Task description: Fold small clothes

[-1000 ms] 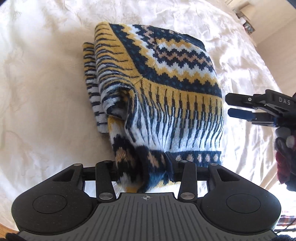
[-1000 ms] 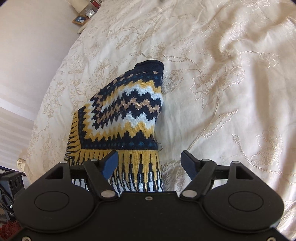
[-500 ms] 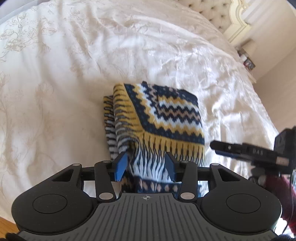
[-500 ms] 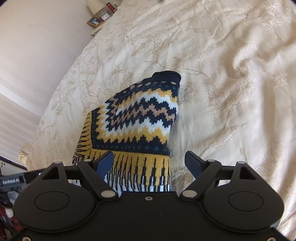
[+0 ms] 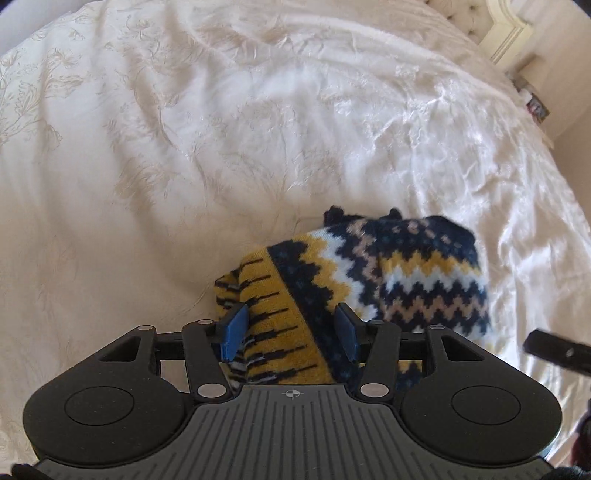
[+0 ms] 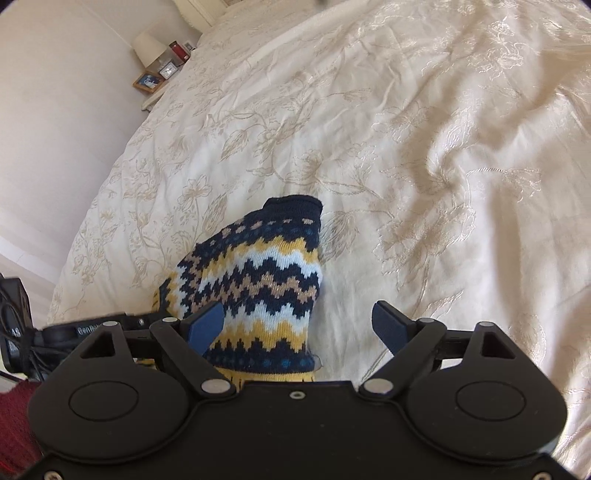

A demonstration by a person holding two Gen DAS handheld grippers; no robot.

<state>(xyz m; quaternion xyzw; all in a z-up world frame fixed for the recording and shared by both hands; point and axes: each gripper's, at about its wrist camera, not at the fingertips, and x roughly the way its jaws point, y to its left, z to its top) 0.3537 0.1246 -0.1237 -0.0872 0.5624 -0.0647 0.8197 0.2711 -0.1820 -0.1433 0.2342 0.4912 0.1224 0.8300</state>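
A folded knit sweater [image 5: 406, 280] in navy, yellow and white zigzags lies on the cream bedspread [image 5: 184, 166]. My left gripper [image 5: 291, 332] hovers open above the sweater's yellow-striped near corner, and its blue pads [image 5: 234, 330] hold nothing. In the right wrist view the same sweater [image 6: 266, 280] sits low and left of centre. My right gripper [image 6: 299, 325] is open over the sweater's right edge and the bare bedspread [image 6: 443, 184]. A finger of the right gripper [image 5: 554, 352] shows at the far right of the left view.
A bedside table [image 6: 159, 70] with a lamp and small frames stands by the wall at the bed's far side. A padded headboard [image 5: 480, 22] is at the top right. A red sleeve [image 6: 14, 424] shows at the lower left.
My left gripper let go of the sweater's near edge, opened and drew back and up. The right gripper also backed away and stayed open. The sweater rests folded.
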